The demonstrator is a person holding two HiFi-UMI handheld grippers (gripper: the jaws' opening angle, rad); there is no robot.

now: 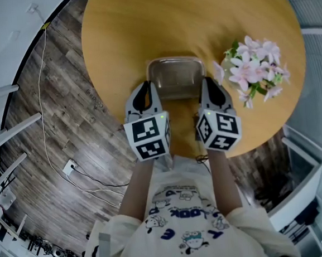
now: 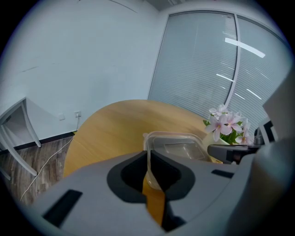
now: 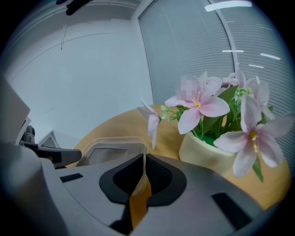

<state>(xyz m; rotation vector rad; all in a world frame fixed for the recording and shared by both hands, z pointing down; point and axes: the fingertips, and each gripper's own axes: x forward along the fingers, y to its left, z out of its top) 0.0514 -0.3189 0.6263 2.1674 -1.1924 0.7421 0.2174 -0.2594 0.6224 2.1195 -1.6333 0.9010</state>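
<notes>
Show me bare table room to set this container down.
Bare wood lies beyond the container up to the far rim of the table, and left of the left gripper. Crowded on the right: the flowers stand near the right gripper.

- left gripper (image 1: pixel 145 88): pale grey plastic shell, black jaw pads, plus a white cube with black square markers and a tiny green light
- right gripper (image 1: pixel 209 84): same build, basically a twin
- white short-sleeved T-shirt (image 1: pixel 183 224) with a blue cartoon print
</notes>
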